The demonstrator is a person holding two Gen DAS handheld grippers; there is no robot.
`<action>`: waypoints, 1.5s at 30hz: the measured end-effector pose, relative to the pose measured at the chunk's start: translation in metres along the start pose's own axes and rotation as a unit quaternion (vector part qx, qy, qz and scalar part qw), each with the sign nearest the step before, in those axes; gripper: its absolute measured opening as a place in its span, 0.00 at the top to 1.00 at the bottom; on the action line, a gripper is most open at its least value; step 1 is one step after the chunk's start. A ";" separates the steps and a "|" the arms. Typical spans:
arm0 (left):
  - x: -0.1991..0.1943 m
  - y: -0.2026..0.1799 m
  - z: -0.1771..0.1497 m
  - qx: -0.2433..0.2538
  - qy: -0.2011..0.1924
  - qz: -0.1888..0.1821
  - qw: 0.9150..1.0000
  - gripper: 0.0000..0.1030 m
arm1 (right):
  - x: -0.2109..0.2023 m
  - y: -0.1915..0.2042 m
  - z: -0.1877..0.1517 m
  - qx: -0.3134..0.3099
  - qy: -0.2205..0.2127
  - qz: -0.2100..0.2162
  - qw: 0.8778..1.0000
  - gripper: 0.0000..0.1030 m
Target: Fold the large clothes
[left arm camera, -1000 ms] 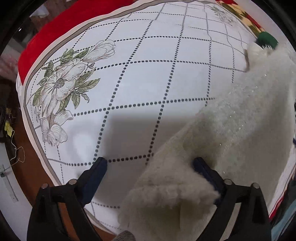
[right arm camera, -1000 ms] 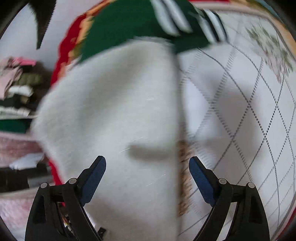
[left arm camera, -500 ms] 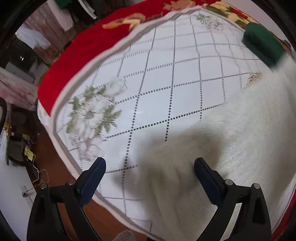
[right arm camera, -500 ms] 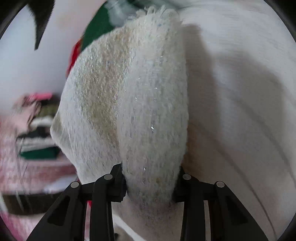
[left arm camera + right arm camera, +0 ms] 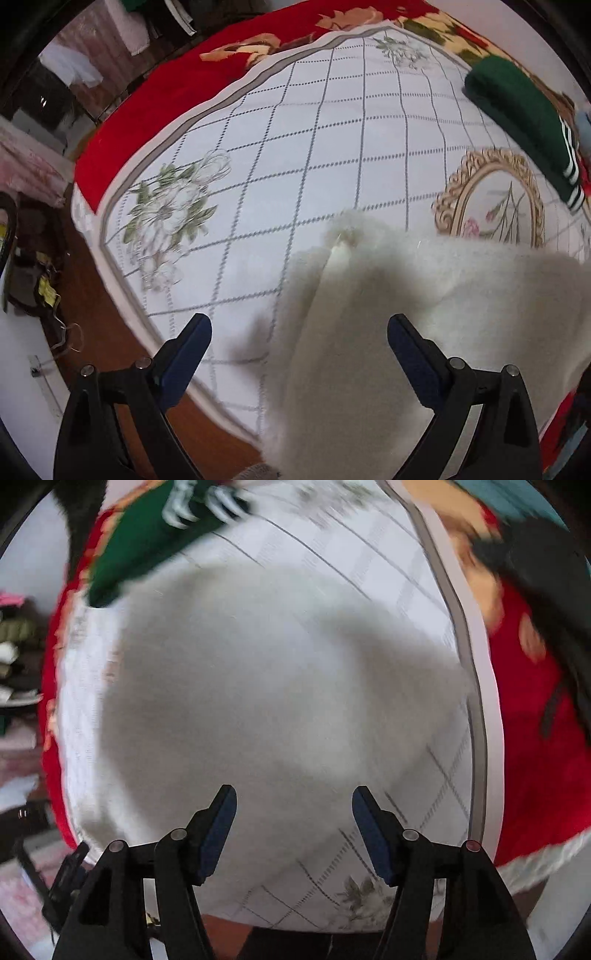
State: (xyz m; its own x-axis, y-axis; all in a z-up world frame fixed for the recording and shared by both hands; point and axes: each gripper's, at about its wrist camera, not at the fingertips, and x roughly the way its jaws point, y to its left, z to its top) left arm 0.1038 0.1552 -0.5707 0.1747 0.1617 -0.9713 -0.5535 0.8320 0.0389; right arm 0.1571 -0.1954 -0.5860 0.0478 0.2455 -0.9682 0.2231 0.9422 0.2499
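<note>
A fluffy white garment (image 5: 406, 314) lies on the white checked bedspread (image 5: 295, 147), near its front edge, and spreads to the right. My left gripper (image 5: 299, 332) is open and empty, hovering above the garment's left edge. In the right wrist view the same garment (image 5: 258, 686) shows blurred as a broad white mass on the bedspread (image 5: 436, 797). My right gripper (image 5: 293, 805) is open and empty above it.
A folded green garment with white stripes (image 5: 524, 122) lies at the far right of the bed; it also shows in the right wrist view (image 5: 155, 535). A red floral blanket (image 5: 177, 85) lies under the bedspread. Brown floor (image 5: 110, 332) lies beyond the bed edge. Stacked clothes (image 5: 14, 657) stand left.
My right gripper was shut on the white garment's edge half a second ago and has opened and let go. Both grippers have pulled back; the garment now lies flatter on the bed.
</note>
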 end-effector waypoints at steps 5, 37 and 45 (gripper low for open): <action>0.031 -0.006 0.026 -0.037 0.023 -0.043 0.998 0.05 | 0.023 0.047 0.068 -0.085 -0.034 0.041 0.995 0.40; 0.056 0.020 0.010 -0.072 0.024 -0.032 0.997 0.87 | 0.112 0.137 0.172 -0.177 0.043 -0.043 0.982 0.60; -0.007 0.035 -0.002 -0.100 -0.024 -0.072 0.992 0.07 | 0.006 0.148 0.127 -0.222 0.034 -0.007 0.974 0.59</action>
State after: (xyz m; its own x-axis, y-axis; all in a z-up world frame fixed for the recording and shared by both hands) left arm 0.0818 0.1818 -0.5628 0.2999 0.0769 -0.9509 -0.6700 0.7265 -0.1526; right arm 0.3144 -0.0835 -0.5564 -0.0207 0.2326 -0.9723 -0.2204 0.9476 0.2314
